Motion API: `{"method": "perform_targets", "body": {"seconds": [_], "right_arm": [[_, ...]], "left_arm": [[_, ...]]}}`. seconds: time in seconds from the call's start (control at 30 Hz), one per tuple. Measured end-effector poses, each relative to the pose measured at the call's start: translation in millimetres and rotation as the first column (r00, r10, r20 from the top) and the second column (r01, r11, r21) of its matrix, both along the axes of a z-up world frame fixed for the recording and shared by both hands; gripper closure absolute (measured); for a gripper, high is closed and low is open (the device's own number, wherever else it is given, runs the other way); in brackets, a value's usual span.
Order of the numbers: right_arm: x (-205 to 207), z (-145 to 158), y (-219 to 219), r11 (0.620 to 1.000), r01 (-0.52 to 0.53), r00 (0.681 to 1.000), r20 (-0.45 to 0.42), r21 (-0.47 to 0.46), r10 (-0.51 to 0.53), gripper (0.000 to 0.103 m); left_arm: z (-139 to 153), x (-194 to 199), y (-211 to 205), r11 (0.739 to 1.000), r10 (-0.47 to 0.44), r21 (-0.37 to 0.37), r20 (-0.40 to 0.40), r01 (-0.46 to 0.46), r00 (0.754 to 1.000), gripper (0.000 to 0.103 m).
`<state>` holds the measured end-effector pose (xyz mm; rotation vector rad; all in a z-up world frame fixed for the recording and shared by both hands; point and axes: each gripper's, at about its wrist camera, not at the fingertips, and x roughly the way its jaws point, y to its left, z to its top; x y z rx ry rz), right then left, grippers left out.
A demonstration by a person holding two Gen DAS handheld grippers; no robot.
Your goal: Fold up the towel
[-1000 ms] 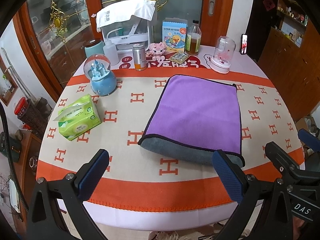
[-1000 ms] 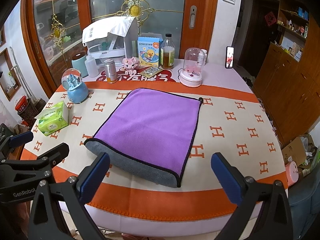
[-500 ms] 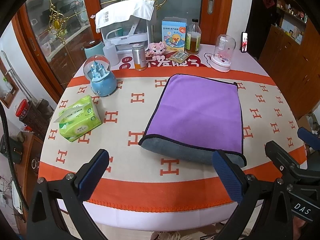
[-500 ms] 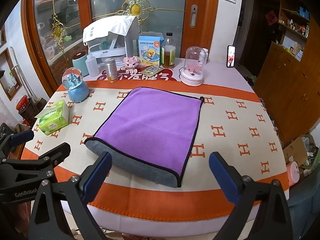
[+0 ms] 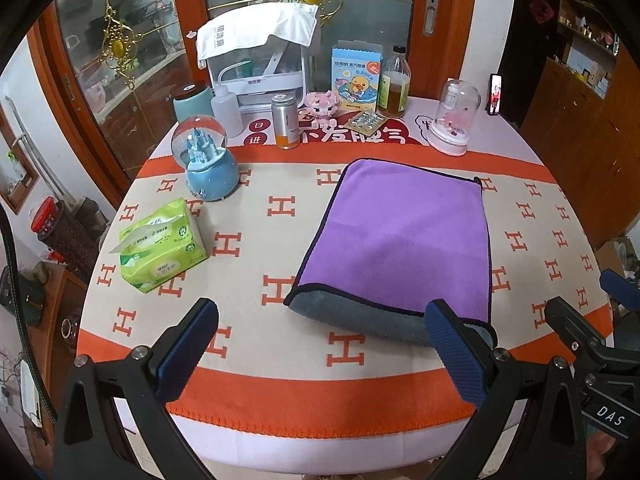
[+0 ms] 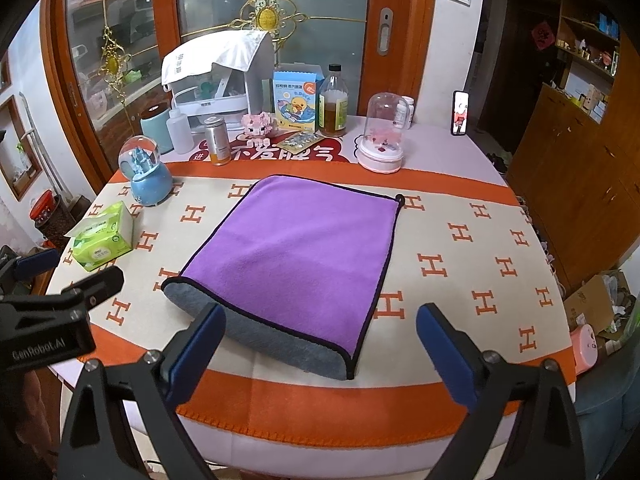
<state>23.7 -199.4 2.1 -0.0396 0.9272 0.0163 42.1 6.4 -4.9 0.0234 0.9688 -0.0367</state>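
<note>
A purple towel [image 5: 400, 236] with a grey underside lies folded over on the round table, its rounded grey fold at the near edge; it also shows in the right wrist view [image 6: 304, 256]. My left gripper [image 5: 320, 352] is open and empty, held above the table's near edge, just short of the fold. My right gripper [image 6: 320, 352] is open and empty, also just short of the fold. The right gripper shows at the right edge of the left wrist view [image 5: 592, 336]. The left gripper shows at the left edge of the right wrist view [image 6: 60, 304].
A green tissue pack [image 5: 160, 244] and a blue snow globe [image 5: 208, 160] stand left of the towel. Bottles, a duck box [image 5: 356, 76], a glass dome [image 5: 454, 120] and a white appliance [image 5: 260, 60] line the table's far side. Wooden cabinets [image 6: 580, 168] stand to the right.
Both grippers have drawn slightly nearer the towel's folded edge. The towel has not moved and both grippers stay open.
</note>
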Motion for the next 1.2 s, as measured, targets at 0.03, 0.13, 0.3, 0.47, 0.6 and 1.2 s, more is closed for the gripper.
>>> {"method": "perform_targets", "body": {"seconds": [0.03, 0.13, 0.3, 0.47, 0.6, 1.2], "right_arm": [[1.8, -0.4, -1.5, 1.000, -0.003, 1.000, -0.004, 0.003, 0.003, 0.010], [6.1, -1.6, -5.4, 1.000, -0.010, 1.000, -0.018, 0.016, 0.010, 0.013], [10.3, -9.4, -11.1, 1.000, -0.024, 0.999, -0.035, 0.013, 0.024, 0.016], [15.8, -26.4, -16.3, 0.999, -0.039, 0.998, -0.056, 0.008, 0.040, 0.016], [21.0, -46.1, -19.6, 0.999, -0.050, 0.996, -0.073, -0.018, 0.049, 0.016], [39.7, -144.9, -47.7, 0.990, -0.134, 0.947, -0.287, 0.046, 0.142, 0.031]], "left_arm": [[0.6, 2.0, 0.0, 1.000, -0.003, 0.003, 0.004, 0.003, 1.000, 0.001], [3.3, 8.7, 2.2, 1.000, -0.023, 0.012, 0.016, 0.023, 1.000, 0.001], [-2.1, 20.7, 9.6, 0.997, -0.065, 0.045, 0.016, 0.065, 0.998, 0.001], [-27.4, 34.9, 17.1, 0.991, -0.081, 0.103, -0.021, 0.083, 0.996, 0.001], [-60.6, 51.6, 29.2, 0.994, -0.075, 0.073, -0.101, 0.083, 0.992, 0.001], [-148.4, 97.2, 17.8, 0.914, -0.382, 0.024, -0.293, 0.405, 0.877, 0.025]]}}
